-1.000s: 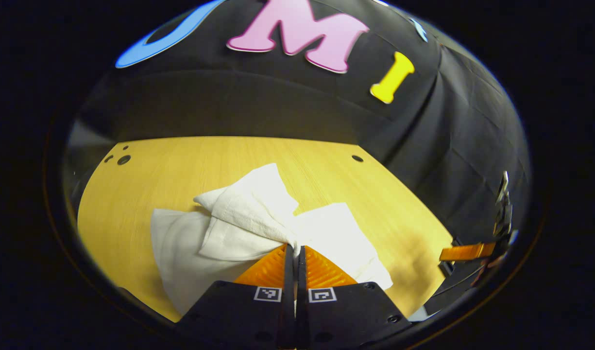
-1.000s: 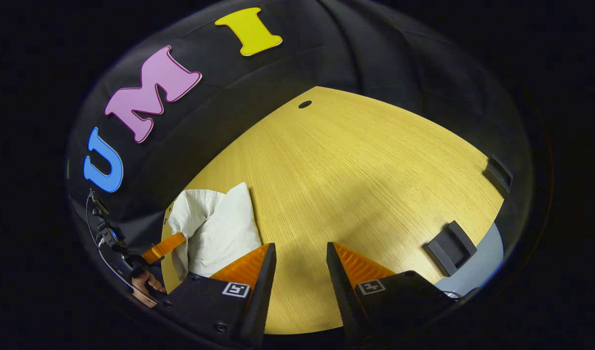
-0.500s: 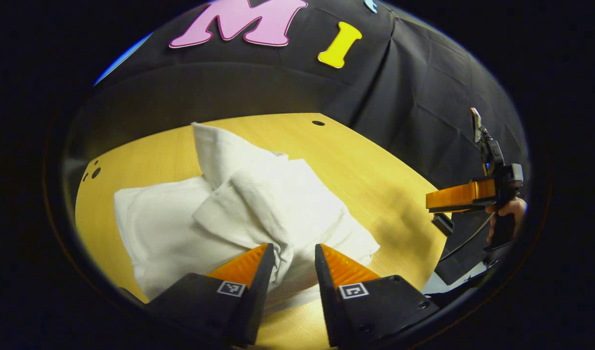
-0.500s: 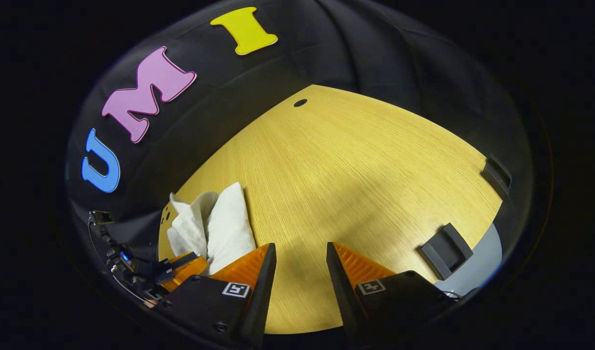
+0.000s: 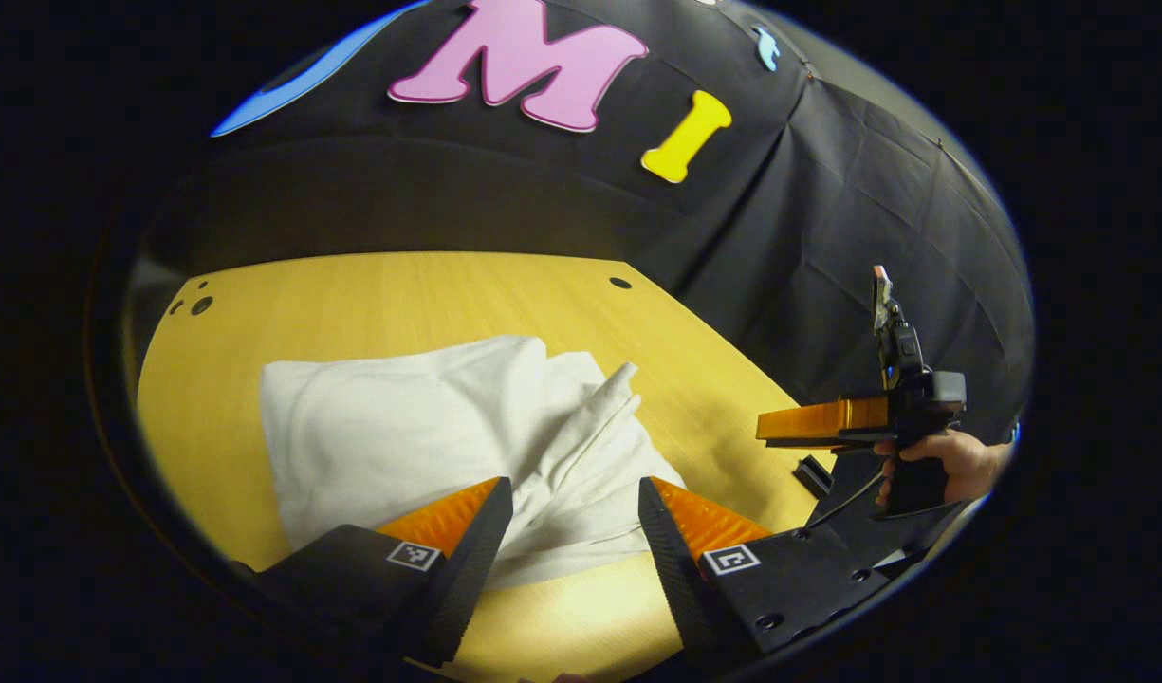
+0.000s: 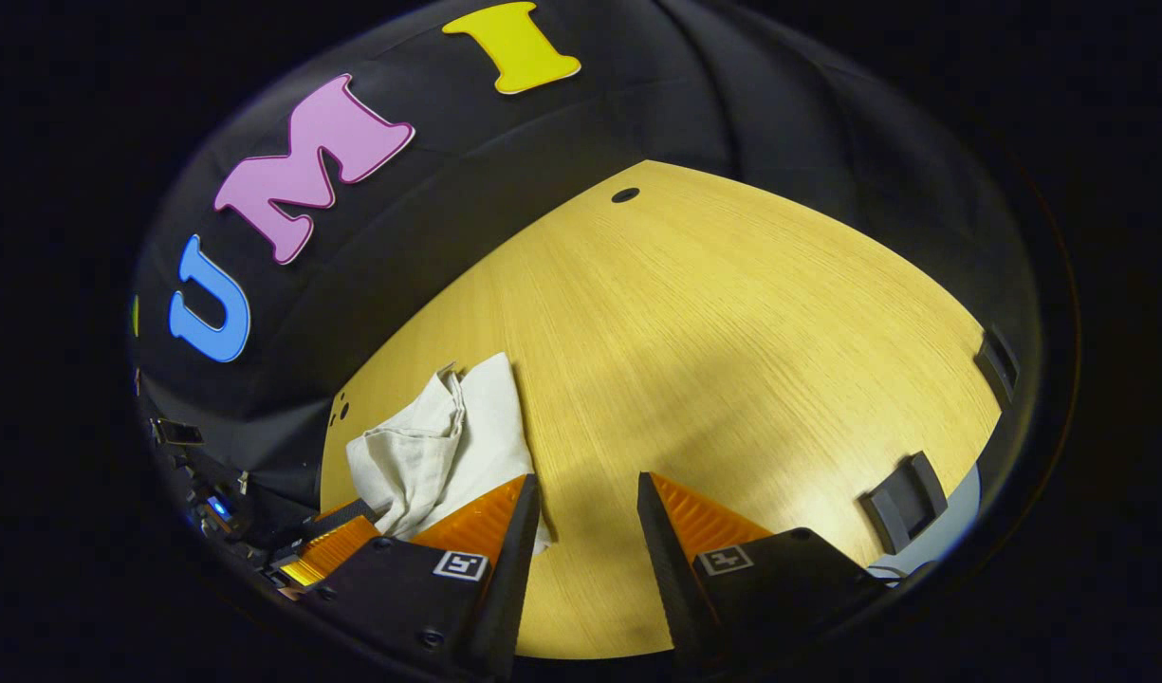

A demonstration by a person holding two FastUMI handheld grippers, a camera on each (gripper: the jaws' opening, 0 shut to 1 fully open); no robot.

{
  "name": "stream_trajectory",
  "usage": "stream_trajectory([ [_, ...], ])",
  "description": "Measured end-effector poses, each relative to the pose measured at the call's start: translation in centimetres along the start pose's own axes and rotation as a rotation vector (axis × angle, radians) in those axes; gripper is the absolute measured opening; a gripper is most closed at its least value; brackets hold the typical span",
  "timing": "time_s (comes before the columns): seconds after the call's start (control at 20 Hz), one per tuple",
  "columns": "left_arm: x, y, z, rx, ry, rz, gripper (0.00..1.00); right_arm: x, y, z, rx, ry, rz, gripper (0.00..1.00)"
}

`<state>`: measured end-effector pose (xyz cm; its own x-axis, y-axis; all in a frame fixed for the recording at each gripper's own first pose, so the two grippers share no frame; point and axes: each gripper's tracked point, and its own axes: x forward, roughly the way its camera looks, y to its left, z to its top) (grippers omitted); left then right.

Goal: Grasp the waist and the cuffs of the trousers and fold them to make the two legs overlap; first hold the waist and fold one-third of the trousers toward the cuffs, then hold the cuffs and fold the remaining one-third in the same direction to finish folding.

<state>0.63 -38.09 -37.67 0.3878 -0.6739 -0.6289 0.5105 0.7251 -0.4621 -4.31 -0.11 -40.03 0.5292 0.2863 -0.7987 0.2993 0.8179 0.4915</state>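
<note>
Your left claw [image 5: 576, 517] has let go of the trousers [image 5: 429, 441] and now gapes wide above them; they lie folded on the worktop [image 5: 372, 294]; your right claw [image 6: 588, 517] hangs open, empty.

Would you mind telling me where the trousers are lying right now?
In the left gripper view, the white trousers lie folded on the wooden table, just ahead of the open left gripper.
</note>
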Motion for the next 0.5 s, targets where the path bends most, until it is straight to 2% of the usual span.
stream_trajectory([
  [0.5,-10.3,10.7,-0.7,-0.229,-0.107,0.227,0.86,-0.3,6.5,-2.3,-0.084,0.009,0.058,0.65],
])
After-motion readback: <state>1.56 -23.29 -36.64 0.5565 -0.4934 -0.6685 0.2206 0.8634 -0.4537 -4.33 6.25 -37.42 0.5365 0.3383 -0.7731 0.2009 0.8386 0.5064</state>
